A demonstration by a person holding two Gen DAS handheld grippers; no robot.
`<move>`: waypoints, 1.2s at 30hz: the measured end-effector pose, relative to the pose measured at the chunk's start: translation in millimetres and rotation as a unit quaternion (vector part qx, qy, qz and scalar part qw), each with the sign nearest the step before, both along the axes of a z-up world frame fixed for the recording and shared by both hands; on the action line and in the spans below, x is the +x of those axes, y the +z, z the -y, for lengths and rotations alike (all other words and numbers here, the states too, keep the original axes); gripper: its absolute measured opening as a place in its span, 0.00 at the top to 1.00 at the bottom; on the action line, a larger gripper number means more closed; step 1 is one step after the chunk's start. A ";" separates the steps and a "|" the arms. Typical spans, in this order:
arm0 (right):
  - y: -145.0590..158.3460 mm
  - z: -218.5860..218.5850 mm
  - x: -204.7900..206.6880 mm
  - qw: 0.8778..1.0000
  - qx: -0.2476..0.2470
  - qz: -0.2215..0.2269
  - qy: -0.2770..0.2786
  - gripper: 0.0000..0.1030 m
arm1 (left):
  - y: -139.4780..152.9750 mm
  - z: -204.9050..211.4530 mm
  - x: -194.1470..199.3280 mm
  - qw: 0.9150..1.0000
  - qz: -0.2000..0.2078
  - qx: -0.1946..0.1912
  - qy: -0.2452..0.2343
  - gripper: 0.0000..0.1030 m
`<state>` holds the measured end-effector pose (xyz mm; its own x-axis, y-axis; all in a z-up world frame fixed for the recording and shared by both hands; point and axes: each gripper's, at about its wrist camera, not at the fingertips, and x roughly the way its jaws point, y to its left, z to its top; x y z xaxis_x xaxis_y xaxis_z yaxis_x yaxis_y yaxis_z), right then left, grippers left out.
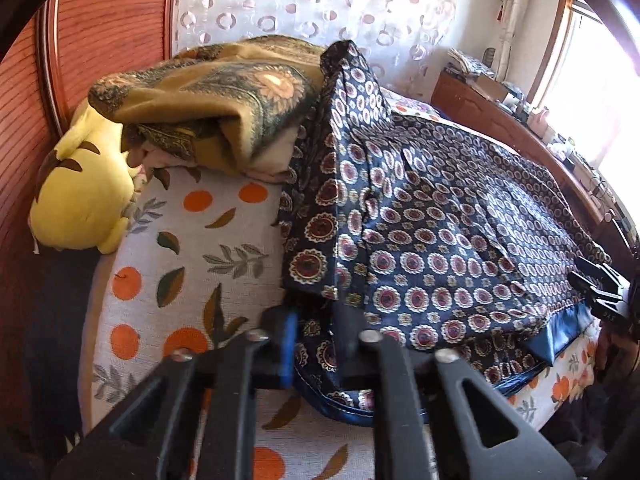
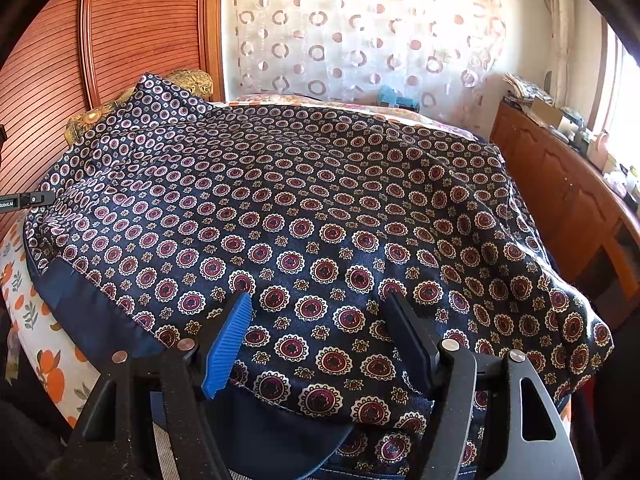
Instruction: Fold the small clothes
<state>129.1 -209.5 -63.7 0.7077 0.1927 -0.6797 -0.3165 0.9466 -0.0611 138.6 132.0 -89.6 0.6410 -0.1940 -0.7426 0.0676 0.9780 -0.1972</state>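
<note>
Navy satin-like cloth printed with maroon and cream medallions, a garment with a plain dark blue hem band [image 2: 304, 208], lies spread over a bed covered in a white sheet with orange fruit and leaf print [image 1: 192, 240]. Its far left corner climbs onto a mustard-brown patterned blanket [image 1: 208, 96] heaped beside a yellow plush toy [image 1: 80, 196] at the bed's head.

The left gripper [image 1: 316, 344] has its fingers drawn nearly together on the near left edge of the garment; a fold of the printed cloth sits pinched between the blue pad and the black one. The right gripper [image 2: 320, 336] hovers low over the near hem with its fingers standing wide apart, the cloth lying under and between them but not pressed by either pad.

By my judgement this is the grasp stage before a first fold: one corner is secured, the other not yet. The next move calls for the right fingers to settle onto the hem band and close on it, taking both layers if there are two, so that both hands can lift the near edge evenly and carry it across the bed without the slippery cloth sagging or slipping out.
</note>
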 end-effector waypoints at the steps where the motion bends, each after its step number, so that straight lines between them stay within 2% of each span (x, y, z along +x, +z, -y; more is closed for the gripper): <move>1: 0.0 -0.1 -0.1 1.000 0.000 0.000 0.000 0.31 | 0.8 1.3 0.2 1.000 0.001 0.001 -0.002 0.93; 3: 0.0 -0.1 -0.1 1.000 0.000 0.000 0.000 0.31 | 6.4 6.5 -1.9 1.000 0.014 0.008 -0.006 0.95; 10: 0.3 0.3 0.6 1.000 0.004 -0.002 0.000 0.31 | 42.8 30.2 -6.1 0.998 0.056 -0.005 -0.038 0.95; 19: 11.2 22.4 -0.1 0.999 0.031 -0.005 -0.013 0.31 | 89.2 99.0 12.6 0.989 0.093 -0.014 -0.117 0.95; 24: 20.5 59.8 -3.2 0.999 0.023 0.000 -0.043 0.31 | 112.7 153.5 23.4 0.979 0.110 -0.017 -0.170 0.95; 28: 22.6 98.0 -8.2 0.996 0.041 -0.007 -0.075 0.31 | 125.9 199.1 30.6 0.970 0.115 -0.018 -0.214 0.95; 36: 15.4 145.6 -30.3 0.993 0.059 -0.012 -0.098 0.31 | 141.0 302.1 33.5 0.945 0.103 -0.017 -0.311 0.95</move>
